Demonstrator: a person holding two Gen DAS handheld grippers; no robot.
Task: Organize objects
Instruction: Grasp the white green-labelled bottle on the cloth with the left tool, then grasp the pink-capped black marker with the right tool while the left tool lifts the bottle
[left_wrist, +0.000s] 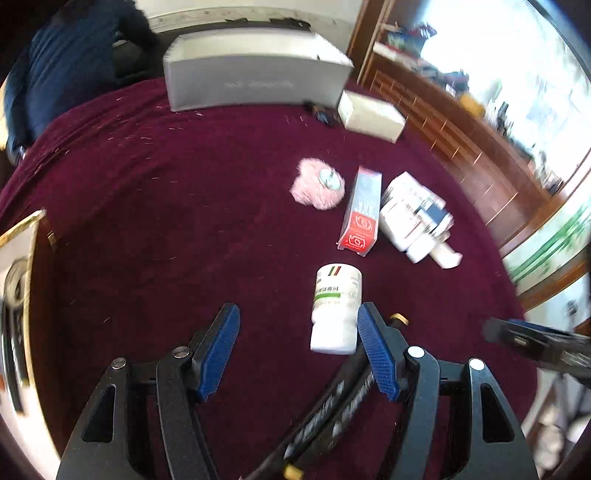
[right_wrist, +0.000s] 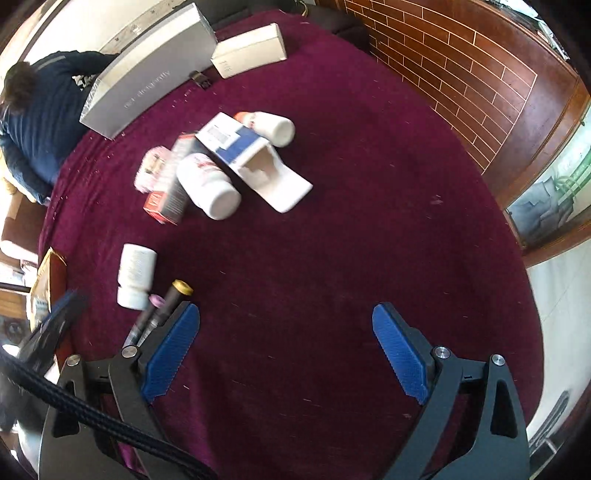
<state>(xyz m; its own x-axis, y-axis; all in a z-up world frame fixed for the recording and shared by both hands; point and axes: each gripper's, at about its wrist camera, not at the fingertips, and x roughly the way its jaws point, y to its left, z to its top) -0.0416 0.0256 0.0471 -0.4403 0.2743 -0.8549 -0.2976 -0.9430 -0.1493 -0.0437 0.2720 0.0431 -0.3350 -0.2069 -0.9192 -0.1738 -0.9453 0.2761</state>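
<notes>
the left gripper is parted about halfway, with only cloth between its pads. the right gripper is spread wide and grasps nothing. neither holds an object, so a pick seems to be the step in hand.

a white bottle lies on its side, just outside the left gripper's right finger. a dark pen with a gold cap lies beside it, next to the right gripper's left finger. further off, a loose cluster is seen: a red box, a pink puff, a blue-and-white carton with its flap open, and two more bottles.

if the near bottle is to be taken, the left gripper should be shifted sideways until the bottle sits between the pads, and closed across its body rather than the cap. a round bottle on its side is likely to roll, so the pads should be brought down squarely. the pen should be kept clear of the jaws.

the surface is a round table covered in deep maroon cloth flecked with lint. a long grey box and a small white box stand at the far edge; which one, if either, is the goal cannot be told. wooden panelling, shelves and a bright window are seen beyond, and a person in dark blue sits at the far side.
</notes>
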